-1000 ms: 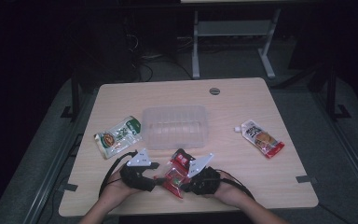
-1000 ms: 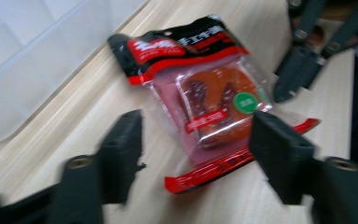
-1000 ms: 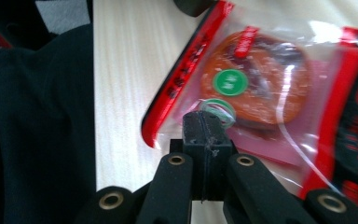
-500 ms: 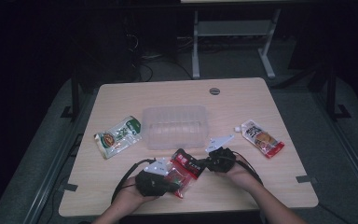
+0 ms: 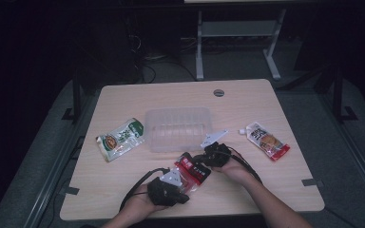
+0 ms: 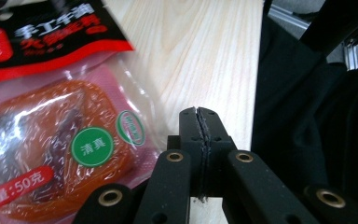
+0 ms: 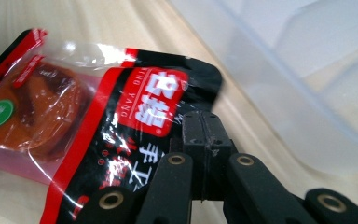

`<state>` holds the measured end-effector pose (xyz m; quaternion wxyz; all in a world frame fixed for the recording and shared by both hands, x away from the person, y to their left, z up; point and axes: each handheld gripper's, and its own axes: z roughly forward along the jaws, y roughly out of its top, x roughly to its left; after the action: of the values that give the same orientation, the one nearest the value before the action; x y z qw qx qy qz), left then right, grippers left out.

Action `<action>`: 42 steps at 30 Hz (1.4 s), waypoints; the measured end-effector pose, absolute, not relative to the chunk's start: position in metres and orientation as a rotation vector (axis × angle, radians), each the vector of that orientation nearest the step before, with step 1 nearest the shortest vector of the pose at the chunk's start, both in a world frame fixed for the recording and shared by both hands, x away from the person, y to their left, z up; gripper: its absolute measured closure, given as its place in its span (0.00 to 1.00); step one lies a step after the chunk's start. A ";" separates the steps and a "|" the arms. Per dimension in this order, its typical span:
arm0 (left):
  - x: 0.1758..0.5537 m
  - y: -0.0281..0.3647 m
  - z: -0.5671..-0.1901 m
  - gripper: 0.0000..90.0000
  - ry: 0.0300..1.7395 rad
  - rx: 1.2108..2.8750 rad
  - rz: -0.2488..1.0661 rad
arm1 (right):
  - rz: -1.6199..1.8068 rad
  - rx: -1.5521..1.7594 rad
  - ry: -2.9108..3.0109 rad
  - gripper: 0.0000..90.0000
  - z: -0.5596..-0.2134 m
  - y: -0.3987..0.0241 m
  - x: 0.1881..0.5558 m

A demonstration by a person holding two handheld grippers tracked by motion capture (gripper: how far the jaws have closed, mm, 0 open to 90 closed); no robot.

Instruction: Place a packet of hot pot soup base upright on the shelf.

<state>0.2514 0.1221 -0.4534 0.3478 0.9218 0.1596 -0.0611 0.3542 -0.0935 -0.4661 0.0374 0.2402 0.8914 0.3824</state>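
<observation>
A red-and-black snack packet (image 5: 193, 170) with a clear window lies at the table's near middle, between my two grippers. My right gripper (image 5: 203, 159) is shut on its black top edge (image 7: 168, 100), just in front of the clear plastic container (image 5: 178, 128). That end looks raised off the wood. My left gripper (image 5: 179, 190) sits at the packet's near end with its jaws pressed together (image 6: 199, 116) over bare wood. The packet's clear window (image 6: 60, 144) lies right beside the left jaw, and I see no film between the pads.
A green snack packet (image 5: 120, 139) lies left of the container. A white-and-red spouted pouch (image 5: 266, 141) lies to its right. The container's wall (image 7: 279, 79) stands close to my right gripper. The table's front edge (image 6: 256, 93) runs just beside my left gripper.
My right hand has moved away from me toward the container, still at the packet's top end. My left hand has slid right and now rests against the packet's near end.
</observation>
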 end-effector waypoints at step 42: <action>0.289 0.203 -0.425 1.00 0.620 2.322 0.048 | 1.157 0.709 2.805 0.61 -0.445 -0.117 0.310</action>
<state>0.2888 0.2034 -0.4246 0.3608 0.9009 0.2405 0.0186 0.3102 -0.1175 -0.4450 0.0130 0.2275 0.9001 0.3714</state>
